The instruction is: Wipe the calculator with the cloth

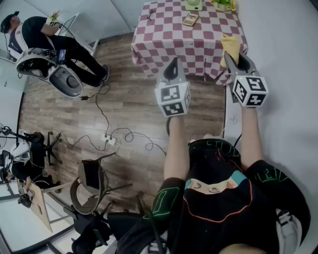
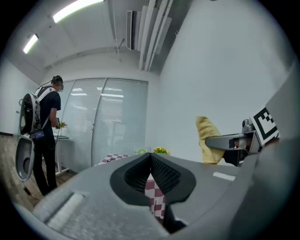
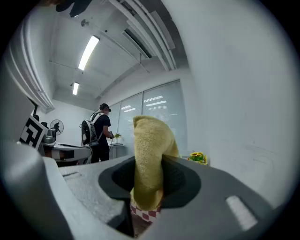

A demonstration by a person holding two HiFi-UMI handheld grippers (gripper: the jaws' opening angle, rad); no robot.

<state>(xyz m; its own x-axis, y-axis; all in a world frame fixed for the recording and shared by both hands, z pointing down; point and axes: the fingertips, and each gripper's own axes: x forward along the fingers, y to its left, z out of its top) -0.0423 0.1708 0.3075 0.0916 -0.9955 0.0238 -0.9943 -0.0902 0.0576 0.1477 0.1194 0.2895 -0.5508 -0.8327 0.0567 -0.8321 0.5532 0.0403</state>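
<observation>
**Head view.** I hold both grippers out level over the near edge of a square table under a red-and-white checked tablecloth (image 1: 164,47).
- The left gripper (image 1: 172,63) has its black jaws pressed together, with nothing in them.
- The right gripper (image 1: 232,55) is clamped on a folded yellow terry cloth (image 1: 229,43), which stands up beyond its jaw tips.
- The beige pocket calculator (image 1: 190,19) lies flat on the table. It is ahead of both grippers, between their lines and nearer the left one's, and well apart from either.
- A pale green object (image 1: 194,4) and a small bunch of yellow flowers (image 1: 222,4) sit further ahead, at the far edge.
- Far to the left of the left gripper, a person in dark clothes (image 1: 47,34) stands on the wood-plank floor (image 1: 124,99).

**Left gripper view.**
- The left gripper (image 2: 151,164) has its ribbed pads meeting along one seam, fully clenched on nothing. Checked cloth shows below the tips.
- To its right, the right gripper (image 2: 220,141) holds the yellow cloth (image 2: 206,136) upright.
- The person (image 2: 44,136) stands far to the left.

**Right gripper view.**
- The right gripper (image 3: 149,187) is clenched round the yellow cloth (image 3: 150,150). The cloth rises out of the jaws in a rounded fold and hangs a little below them.
- The flowers (image 3: 198,157) lie ahead to the right.
- The person (image 3: 99,133) is ahead to the left.
</observation>
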